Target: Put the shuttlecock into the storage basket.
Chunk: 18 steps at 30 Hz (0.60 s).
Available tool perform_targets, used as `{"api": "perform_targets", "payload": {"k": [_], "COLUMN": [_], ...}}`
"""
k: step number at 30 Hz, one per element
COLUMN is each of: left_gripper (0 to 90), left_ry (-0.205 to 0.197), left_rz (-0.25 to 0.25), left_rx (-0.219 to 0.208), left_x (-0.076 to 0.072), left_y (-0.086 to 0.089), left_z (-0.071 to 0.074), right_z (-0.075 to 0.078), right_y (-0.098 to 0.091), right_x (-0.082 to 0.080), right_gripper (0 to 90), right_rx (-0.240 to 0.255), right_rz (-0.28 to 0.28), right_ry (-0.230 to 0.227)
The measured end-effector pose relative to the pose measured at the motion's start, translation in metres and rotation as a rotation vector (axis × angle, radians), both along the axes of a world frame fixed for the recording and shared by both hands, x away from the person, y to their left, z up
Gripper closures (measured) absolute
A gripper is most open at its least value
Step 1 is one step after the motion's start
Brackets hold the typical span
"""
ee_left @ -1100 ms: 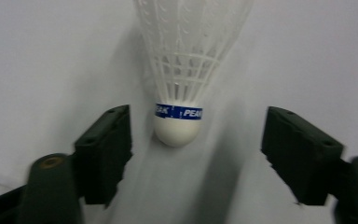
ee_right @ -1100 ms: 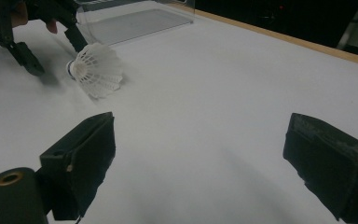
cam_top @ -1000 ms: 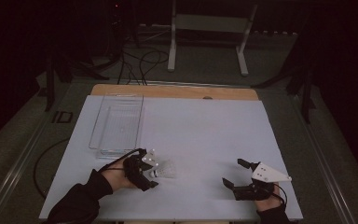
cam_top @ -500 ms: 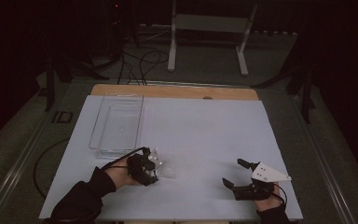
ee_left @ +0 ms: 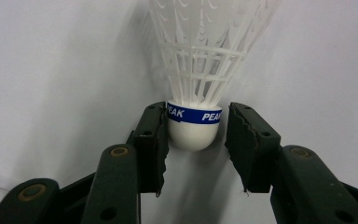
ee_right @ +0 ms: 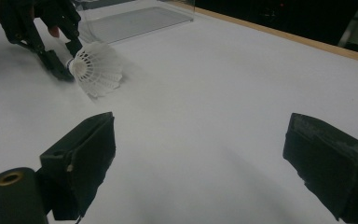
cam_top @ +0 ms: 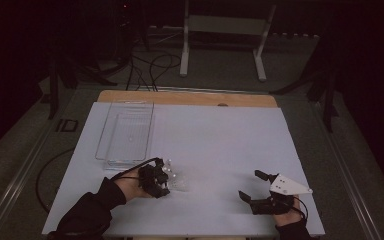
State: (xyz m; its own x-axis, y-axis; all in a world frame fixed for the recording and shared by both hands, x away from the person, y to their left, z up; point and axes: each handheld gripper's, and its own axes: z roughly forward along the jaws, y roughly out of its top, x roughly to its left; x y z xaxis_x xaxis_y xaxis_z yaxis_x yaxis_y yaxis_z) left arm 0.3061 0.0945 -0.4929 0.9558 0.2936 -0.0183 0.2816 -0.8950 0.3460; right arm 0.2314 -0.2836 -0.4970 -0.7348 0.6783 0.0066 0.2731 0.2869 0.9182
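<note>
Far left on the white worktop (cam_top: 220, 135) lies a clear plastic rectangular tray (cam_top: 126, 132), lengthwise toward the far edge, with no gripper near its walls.

Just nearer than the tray's near end, the left gripper (ee_left: 193, 135) lies low over the worktop, held by a hand in a dark sleeve. Its jaws have just been closing and now stand narrow, one on each side of the rounded white cork of a white plastic shuttlecock with a blue band marked PEAK (ee_left: 200, 70). In the left gripper view the left-hand pad touches the cork at the band; a thin gap shows between the cork and the right-hand pad, so no two-sided clamp is seen. The cork sits between the jaw tips, not deep in the throat, and the skirt flares away from the gripper. In the right gripper view the shuttlecock (ee_right: 98, 67) lies on its side on the worktop, cork toward the left gripper.

Well apart, at the near right of the worktop, the right gripper (cam_top: 252, 187) rests with jaws spread wide and nothing between them.
</note>
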Motion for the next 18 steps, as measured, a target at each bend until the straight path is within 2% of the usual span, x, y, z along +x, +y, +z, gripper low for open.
{"api": "perform_targets", "payload": {"k": [11,16,18], "left_gripper": [65.5,66.0,66.1], "left_ry": [-0.006,0.012,0.009], "left_rz": [-0.021,-0.023,-0.034], "left_rx": [0.035,0.012,0.017], "left_x": [0.0005,-0.0012,-0.0021], "left_y": [-0.0029,-0.0037,-0.0038], "left_z": [0.0014,0.0051,0.0074], "right_z": [0.0000,-0.0001,-0.0001], "right_y": [0.0000,0.0000,0.0000], "right_x": [0.0000,0.0002,0.0003], "right_gripper": [9.0,9.0,9.0], "right_rx": [0.000,-0.002,-0.002], "right_rz": [0.000,0.001,0.001], "right_ry": [0.001,-0.001,-0.001]}}
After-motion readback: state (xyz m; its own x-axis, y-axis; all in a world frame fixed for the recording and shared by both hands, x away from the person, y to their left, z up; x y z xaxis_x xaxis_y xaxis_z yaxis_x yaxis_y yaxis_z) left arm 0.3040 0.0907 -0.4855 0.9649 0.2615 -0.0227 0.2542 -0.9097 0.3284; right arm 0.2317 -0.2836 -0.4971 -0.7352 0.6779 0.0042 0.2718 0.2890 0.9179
